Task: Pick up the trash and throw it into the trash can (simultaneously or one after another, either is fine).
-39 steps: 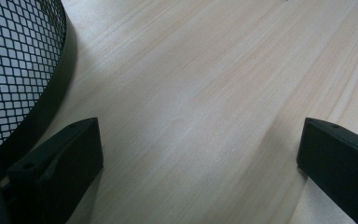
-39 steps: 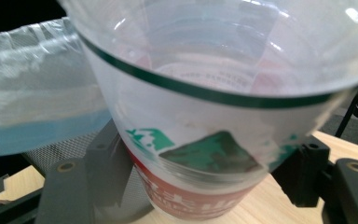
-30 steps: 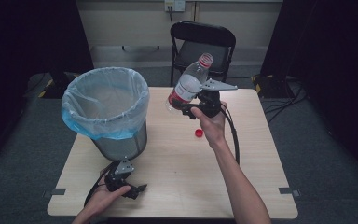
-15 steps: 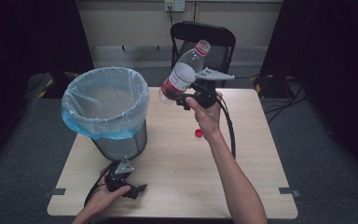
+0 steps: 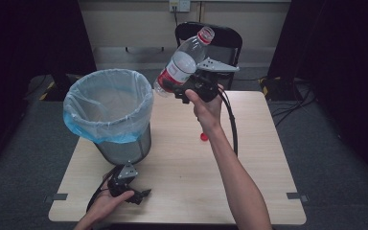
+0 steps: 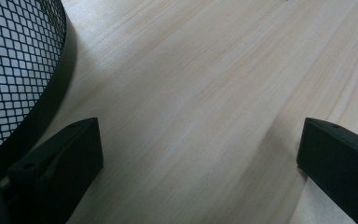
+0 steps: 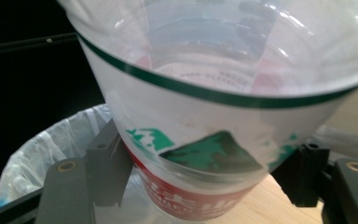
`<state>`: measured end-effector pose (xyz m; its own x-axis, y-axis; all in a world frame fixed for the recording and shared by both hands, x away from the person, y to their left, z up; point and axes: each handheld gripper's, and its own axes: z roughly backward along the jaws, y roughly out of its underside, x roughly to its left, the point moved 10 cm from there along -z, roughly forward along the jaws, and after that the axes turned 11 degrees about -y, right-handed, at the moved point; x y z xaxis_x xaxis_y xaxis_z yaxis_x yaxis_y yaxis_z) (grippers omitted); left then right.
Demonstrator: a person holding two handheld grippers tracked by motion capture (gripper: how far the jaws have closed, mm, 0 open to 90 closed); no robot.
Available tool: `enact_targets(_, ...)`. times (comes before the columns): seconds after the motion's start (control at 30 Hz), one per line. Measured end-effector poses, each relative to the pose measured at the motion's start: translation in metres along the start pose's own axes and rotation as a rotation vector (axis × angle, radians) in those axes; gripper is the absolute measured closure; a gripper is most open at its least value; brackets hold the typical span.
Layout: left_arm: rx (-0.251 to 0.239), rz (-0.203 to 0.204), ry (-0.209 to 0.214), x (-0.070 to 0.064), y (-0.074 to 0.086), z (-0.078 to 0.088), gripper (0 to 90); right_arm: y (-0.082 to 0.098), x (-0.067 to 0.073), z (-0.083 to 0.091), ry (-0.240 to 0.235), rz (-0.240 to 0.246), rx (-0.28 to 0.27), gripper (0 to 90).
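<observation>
My right gripper [image 5: 184, 87] is shut on a clear plastic bottle [image 5: 182, 62] with a red and white label, held in the air with its open neck tilted up and away. In the right gripper view the bottle [image 7: 214, 93] sits pressed between both jaws, above the rim of the bin [image 7: 37, 149]. A mesh bin [image 5: 109, 112] lined with a pale blue bag stands at the table's left, just left of the bottle. A small red cap [image 5: 204, 136] lies on the table under my right forearm. My left gripper [image 5: 141, 195] rests open on the table in front of the bin.
The wooden table [image 5: 249, 182] has bare room at its middle and right. A black chair [image 5: 227, 40] stands behind its far edge. In the left gripper view the bin's mesh wall [image 6: 14, 70] is close on the left, and bare wood [image 6: 200, 93] lies between the jaws.
My right gripper has lifted the bottle higher and carried it a little toward the bin. The left gripper has stayed where it was.
</observation>
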<state>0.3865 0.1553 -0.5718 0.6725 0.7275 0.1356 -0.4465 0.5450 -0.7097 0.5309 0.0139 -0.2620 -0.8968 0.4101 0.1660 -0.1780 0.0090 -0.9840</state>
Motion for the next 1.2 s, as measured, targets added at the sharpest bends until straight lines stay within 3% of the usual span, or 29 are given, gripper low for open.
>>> enact_targets(0.53, -0.002, -0.005, -0.002, 0.0, 0.0, 0.0, 0.0, -0.024, 0.04, -0.033, -0.121, 0.024, -0.042, 29.9)
enact_targets(0.8, -0.001, -0.005, -0.002, 0.0, 0.0, 0.0, 0.0, -0.018, 0.057, -0.056, -0.186, 0.022, -0.02, 29.8)
enact_targets(1.2, -0.002, -0.004, -0.002, 0.0, 0.0, 0.0, 0.0, 0.001, 0.08, -0.087, -0.249, 0.037, 0.062, 29.1)
